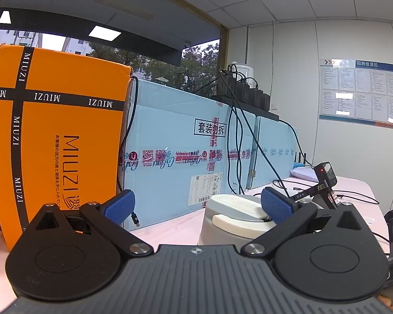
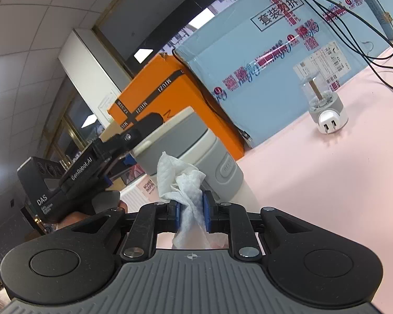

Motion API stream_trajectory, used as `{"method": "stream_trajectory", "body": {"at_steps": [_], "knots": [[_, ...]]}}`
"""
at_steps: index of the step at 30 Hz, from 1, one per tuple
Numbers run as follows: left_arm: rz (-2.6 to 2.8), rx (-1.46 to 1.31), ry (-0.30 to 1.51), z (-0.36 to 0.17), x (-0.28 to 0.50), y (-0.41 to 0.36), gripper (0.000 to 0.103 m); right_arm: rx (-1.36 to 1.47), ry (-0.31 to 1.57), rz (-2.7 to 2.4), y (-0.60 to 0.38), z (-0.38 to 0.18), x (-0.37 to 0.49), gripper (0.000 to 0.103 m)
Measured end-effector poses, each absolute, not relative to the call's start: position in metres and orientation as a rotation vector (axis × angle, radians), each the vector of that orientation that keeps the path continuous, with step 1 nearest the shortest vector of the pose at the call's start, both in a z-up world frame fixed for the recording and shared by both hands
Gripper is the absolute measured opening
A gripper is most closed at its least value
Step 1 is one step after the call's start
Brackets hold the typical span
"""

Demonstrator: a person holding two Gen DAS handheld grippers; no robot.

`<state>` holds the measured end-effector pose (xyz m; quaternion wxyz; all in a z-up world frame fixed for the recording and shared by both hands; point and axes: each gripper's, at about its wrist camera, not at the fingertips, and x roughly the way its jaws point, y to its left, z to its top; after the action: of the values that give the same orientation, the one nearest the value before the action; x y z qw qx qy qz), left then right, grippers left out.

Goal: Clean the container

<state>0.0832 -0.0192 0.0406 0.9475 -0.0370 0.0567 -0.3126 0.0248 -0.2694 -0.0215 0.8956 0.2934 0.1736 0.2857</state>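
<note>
The container (image 1: 235, 218) is a grey and cream lidded cup standing on the pink table (image 1: 175, 225). My left gripper (image 1: 197, 206) is open, its blue pads (image 1: 276, 205) wide apart; the right pad sits against the cup's lid, the left pad is clear of it. In the right wrist view the same cup (image 2: 186, 141) is just ahead. My right gripper (image 2: 192, 210) is shut on a crumpled white cloth (image 2: 182, 180), which touches the cup's side. The left gripper's body (image 2: 91, 167) shows at the cup's left.
An orange MIUZI box (image 1: 57, 136) and light blue cartons (image 1: 186, 136) stand behind the cup. Black cables (image 1: 238, 141) hang down the cartons onto the table. A small clear-topped grey device with a white plug (image 2: 325, 104) stands on the pink table (image 2: 314, 183) at the right.
</note>
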Motion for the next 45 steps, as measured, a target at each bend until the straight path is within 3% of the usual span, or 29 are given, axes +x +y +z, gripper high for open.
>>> {"method": "stream_trajectory", "body": {"at_steps": [5, 12, 33, 45], "knots": [[-0.633, -0.076, 0.115, 0.041, 0.083, -0.019, 0.103, 0.596, 0.371, 0.589, -0.266, -0.022, 0.024, 0.016], [-0.639, -0.074, 0.114, 0.041, 0.083, -0.02, 0.103, 0.625, 0.251, 0.635, -0.273, -0.006, 0.018, 0.016], [-0.64, -0.077, 0.115, 0.04, 0.085, -0.018, 0.103, 0.595, 0.356, 0.591, -0.269, -0.02, 0.025, 0.018], [-0.635, -0.087, 0.12, 0.04, 0.087, -0.017, 0.103, 0.611, 0.149, 0.62, -0.285, 0.013, 0.029, 0.018]]}}
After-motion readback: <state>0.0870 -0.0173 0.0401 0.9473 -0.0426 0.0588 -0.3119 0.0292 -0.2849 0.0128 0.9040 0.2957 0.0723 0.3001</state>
